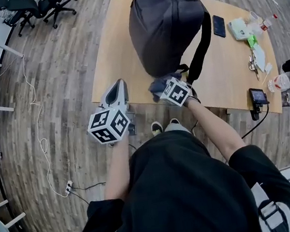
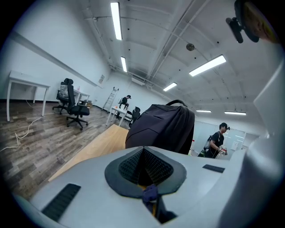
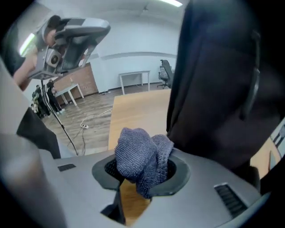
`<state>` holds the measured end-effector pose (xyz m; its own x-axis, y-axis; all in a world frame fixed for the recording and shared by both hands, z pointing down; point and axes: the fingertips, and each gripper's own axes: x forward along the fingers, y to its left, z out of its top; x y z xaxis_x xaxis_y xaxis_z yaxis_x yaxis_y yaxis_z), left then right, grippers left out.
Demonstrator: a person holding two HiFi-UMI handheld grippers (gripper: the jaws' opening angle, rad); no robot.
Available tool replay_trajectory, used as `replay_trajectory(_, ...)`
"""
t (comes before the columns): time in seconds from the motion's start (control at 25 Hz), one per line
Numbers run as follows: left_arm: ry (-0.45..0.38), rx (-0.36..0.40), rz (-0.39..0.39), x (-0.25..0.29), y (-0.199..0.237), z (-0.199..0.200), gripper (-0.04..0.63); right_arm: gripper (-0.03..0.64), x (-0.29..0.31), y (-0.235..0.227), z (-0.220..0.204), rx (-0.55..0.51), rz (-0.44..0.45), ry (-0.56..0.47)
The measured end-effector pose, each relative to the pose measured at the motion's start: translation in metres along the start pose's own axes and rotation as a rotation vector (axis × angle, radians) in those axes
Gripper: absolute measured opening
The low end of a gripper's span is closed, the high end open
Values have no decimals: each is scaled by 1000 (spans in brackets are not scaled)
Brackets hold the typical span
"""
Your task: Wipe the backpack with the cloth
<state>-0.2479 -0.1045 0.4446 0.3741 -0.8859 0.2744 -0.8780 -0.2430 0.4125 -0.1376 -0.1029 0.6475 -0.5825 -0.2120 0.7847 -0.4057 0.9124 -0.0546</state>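
Note:
A black backpack [image 1: 167,22] stands upright on the wooden table [image 1: 114,42]. My right gripper [image 1: 161,87] is shut on a bunched blue-grey cloth [image 3: 142,160] and sits low at the backpack's near side, close to the table's front edge. In the right gripper view the backpack [image 3: 222,80] fills the right half, right beside the cloth. My left gripper [image 1: 115,93] hovers at the table's front left corner, left of the backpack, jaws shut with nothing held. The left gripper view shows the backpack [image 2: 162,127] ahead, a short way off.
A phone [image 1: 218,25], a white box [image 1: 239,28], a plastic bottle [image 1: 286,80] and small items lie on the table's right part. A black device [image 1: 257,98] is clamped at the front right edge. Office chairs [image 1: 35,8] stand far left; a cable [image 1: 36,116] runs over the floor.

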Motion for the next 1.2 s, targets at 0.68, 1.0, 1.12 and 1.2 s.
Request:
replay_trajectory(0.68,46,17,-59,20,-17,-9,17,348,-40,-56,-82,318,-244,18)
replay_trajectory(1.0,35,10,-42,15,-8,-5,17,118,-42,-51,-50,157,-294,-68)
replay_trajectory(1.12,25,5,-28,11,-1,-3,17,114,-57,-54,-31,189,-329,-152)
replay_trajectory(1.2,17,0,-19,9,3,0,17,114,-67,-55,-20,227,-314,-194)
